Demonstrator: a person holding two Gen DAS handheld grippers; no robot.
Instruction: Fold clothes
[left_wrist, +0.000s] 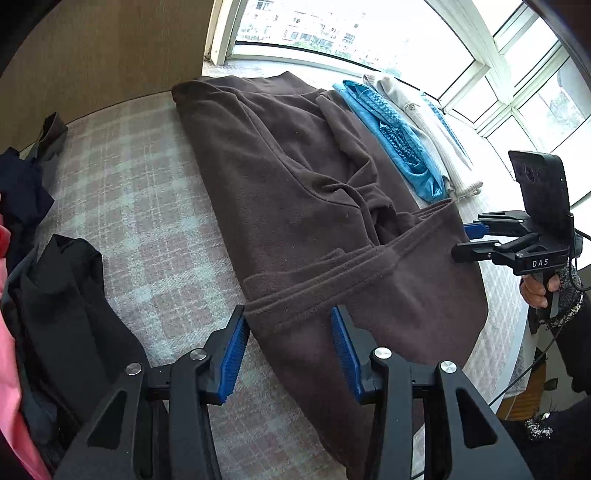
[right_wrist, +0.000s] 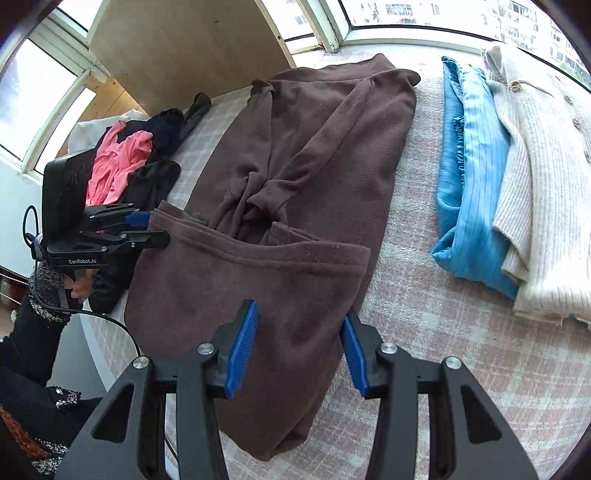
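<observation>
With your left tool (left_wrist: 288, 350) and right tool (right_wrist: 299, 347) both released above the brown fleece garment (left_wrist: 295, 177), smooth its folded hem before folding again.

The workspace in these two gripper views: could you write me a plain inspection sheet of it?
Surface: pale pink-and-grey checked cloth-covered table, flat.
Job's things: dark brown fleece garment, sleeves crossed on its body, bottom part folded up over them. Folded bright blue ribbed garment and folded cream knitted cardigan with buttons lie side by side to its right.
Clutter: unfolded heap of pink cloth and black clothes to its left.
Grippers: left gripper and right gripper both open, above the brown garment's near end, gripping nothing.
Cables: black cable trailing from the left handle.
Surroundings: bright windows, brown board behind.
</observation>
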